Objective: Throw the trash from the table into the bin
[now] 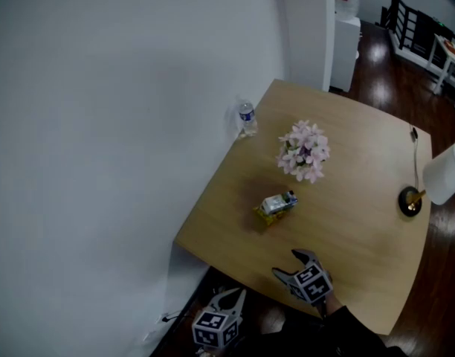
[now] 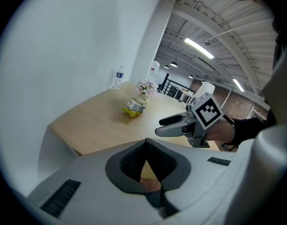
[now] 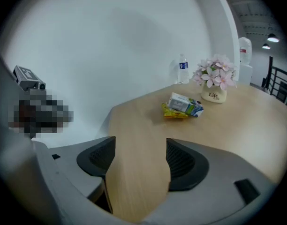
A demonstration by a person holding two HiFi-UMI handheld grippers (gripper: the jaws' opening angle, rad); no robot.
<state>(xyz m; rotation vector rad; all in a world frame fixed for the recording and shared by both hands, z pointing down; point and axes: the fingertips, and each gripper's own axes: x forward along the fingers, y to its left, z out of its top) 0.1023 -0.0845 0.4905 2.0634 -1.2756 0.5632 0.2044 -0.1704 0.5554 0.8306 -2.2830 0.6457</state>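
Trash [image 1: 278, 205] lies near the middle of the wooden table [image 1: 346, 222]. It is a small carton [image 3: 185, 103] on its side, resting on a yellow wrapper [image 3: 173, 113]. Neither gripper touches it.

Just beyond the trash and a little to the right stands a bunch of pink flowers [image 1: 304, 152] in a white pot [image 3: 214, 96]. A water bottle [image 1: 247, 117] stands upright at the table's far left edge, close to the white wall [image 1: 101, 125]. At the right edge of the table sits a lamp [image 1: 443, 173] with a white shade, a thin stem and a dark round base.

The right gripper [image 1: 285, 264] hovers over the near edge of the table and points toward the trash, well short of it. Its jaws stand wide apart, and only bare tabletop shows between them, so it holds nothing.

The left gripper [image 1: 229, 297] is lower and to the left, off the table, just past its near edge and above the dark floor [image 1: 376, 58]. In its own view the two jaw tips meet, leaving only a thin slit behind them. It is closed and empty. The same view shows the right gripper off to the right, with the trash farther away on the tabletop.
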